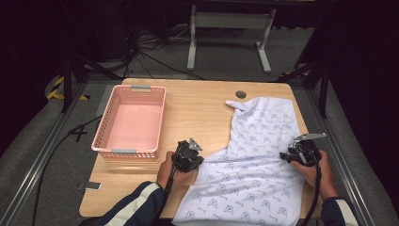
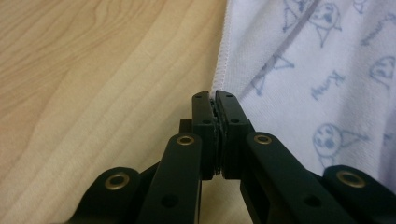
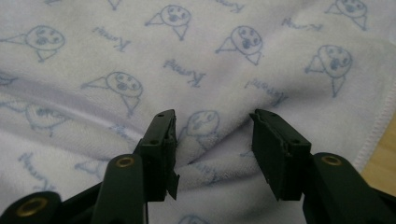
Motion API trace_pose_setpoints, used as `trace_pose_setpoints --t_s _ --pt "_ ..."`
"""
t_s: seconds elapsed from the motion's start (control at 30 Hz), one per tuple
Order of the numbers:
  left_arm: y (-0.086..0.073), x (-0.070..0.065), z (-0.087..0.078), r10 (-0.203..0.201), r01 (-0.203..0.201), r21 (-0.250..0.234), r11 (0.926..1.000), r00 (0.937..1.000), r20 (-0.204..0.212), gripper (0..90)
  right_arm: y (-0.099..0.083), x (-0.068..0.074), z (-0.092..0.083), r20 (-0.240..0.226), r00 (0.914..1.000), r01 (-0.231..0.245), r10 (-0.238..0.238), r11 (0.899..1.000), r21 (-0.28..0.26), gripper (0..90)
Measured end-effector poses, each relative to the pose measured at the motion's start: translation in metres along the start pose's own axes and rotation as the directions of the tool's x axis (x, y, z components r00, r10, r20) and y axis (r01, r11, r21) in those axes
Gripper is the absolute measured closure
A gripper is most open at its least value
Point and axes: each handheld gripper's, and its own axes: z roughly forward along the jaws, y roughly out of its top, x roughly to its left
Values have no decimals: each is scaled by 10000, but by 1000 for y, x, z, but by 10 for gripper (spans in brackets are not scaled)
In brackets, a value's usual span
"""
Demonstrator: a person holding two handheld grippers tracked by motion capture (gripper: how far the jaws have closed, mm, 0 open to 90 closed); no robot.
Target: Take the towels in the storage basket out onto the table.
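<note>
- High view: my left tongs [image 1: 196, 159] sit near the front edge of the worktop [image 1: 197, 108], at the left hem of the white printed cloth [image 1: 256, 165]. From up here I cannot tell how their jaws stand.
- My right tongs [image 1: 288, 156] rest on the cloth close to the worktop's right edge, my right hand [image 1: 313, 172] behind them and my left hand [image 1: 170, 172] behind the others.
- The cloth covers the right half of the worktop, from near the back right corner down over the front edge.
- A pink basket [image 1: 104, 125] stands at the left edge, well apart from the cloth.
- Left gripper view: my left tongs [image 2: 215, 100] are pinched together, with the stitched hem of the cloth [image 2: 303, 60] caught between the pads. Bare wood lies to the left of the hem.
- Right gripper view: my right tongs [image 3: 214, 122] stand about half open over the cloth [image 3: 196, 56]. A raised fold of the fabric sits between the jaws; the left pad looks to touch it, the right pad stands clear, so nothing is gripped.
- A strip of worktop [image 3: 384, 154] shows past the hem at the right.
</note>
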Motion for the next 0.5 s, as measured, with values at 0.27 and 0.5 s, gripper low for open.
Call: trace_pose_setpoints --t_s 0.27,0.5 --pt "26 -3 7 215 -176 -870 9961 9988 439 589 3 1 -14 398 9983 483 -435 9907 -1273 526" --pt "61 -2 41 739 -748 -485 9960 9971 -196 571 23 -32 -2 1236 9901 -449 662 9849 -1675 572"
